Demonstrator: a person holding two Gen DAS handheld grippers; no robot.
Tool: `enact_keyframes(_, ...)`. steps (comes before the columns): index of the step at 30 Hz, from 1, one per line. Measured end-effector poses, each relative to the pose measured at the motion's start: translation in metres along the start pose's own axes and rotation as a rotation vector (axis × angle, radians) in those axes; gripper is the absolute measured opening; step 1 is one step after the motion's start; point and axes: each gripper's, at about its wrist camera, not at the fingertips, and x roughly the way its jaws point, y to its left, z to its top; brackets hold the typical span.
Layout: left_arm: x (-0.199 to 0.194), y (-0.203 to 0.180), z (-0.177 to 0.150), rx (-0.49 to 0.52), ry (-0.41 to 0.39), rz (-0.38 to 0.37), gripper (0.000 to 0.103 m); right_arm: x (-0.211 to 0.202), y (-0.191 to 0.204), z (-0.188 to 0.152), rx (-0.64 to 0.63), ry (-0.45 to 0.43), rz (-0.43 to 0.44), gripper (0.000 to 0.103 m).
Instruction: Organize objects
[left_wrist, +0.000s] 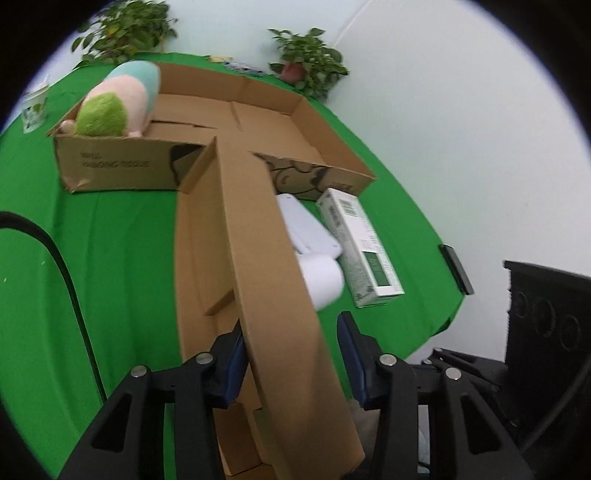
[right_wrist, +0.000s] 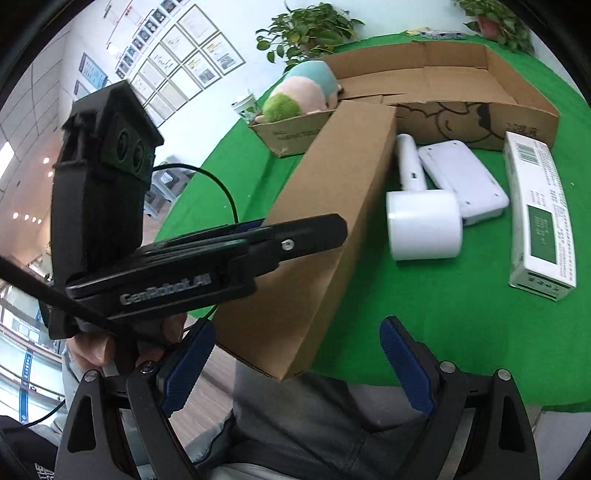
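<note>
A long narrow cardboard box (left_wrist: 258, 240) (right_wrist: 332, 206) lies on the green table, its near end over the table's edge. My left gripper (left_wrist: 293, 352) (right_wrist: 325, 230) straddles its right wall; the left pad sits against the cardboard, a green gap shows at the right pad, so it is open. My right gripper (right_wrist: 295, 365) stands open just short of the box's near corner, holding nothing. A plush toy (left_wrist: 118, 103) (right_wrist: 303, 92) sits in the wide shallow cardboard box (left_wrist: 314, 122) (right_wrist: 517, 77). Right of the long box lie a white roller (right_wrist: 421, 221), a white flat device (right_wrist: 461, 181) and a white-green carton (right_wrist: 539, 214).
Two potted plants (left_wrist: 310, 59) (left_wrist: 122, 33) and a paper cup (left_wrist: 35, 107) stand at the table's far edge. A black cable (left_wrist: 66, 277) runs over the cloth at left. A small black object (left_wrist: 456, 267) lies at the right edge. A person's lap (right_wrist: 314, 417) is below the near edge.
</note>
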Motion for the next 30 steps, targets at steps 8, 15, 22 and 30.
enact_keyframes(8,-0.036,0.010,-0.011,0.016,-0.107,0.059,0.043,-0.021,-0.002,0.000,-0.048,-0.019,-0.030,0.091)
enact_keyframes(15,-0.029,0.034,-0.016,-0.081,-0.093,0.064,0.041,-0.028,0.017,0.010,-0.131,-0.030,0.007,0.091)
enact_keyframes(22,-0.013,-0.007,0.000,0.029,-0.085,-0.019,0.038,-0.040,0.014,0.004,-0.136,-0.022,0.032,0.091)
enact_keyframes(30,0.031,-0.033,0.009,0.081,0.003,-0.078,0.038,-0.061,-0.023,-0.007,-0.039,-0.056,-0.051,0.091)
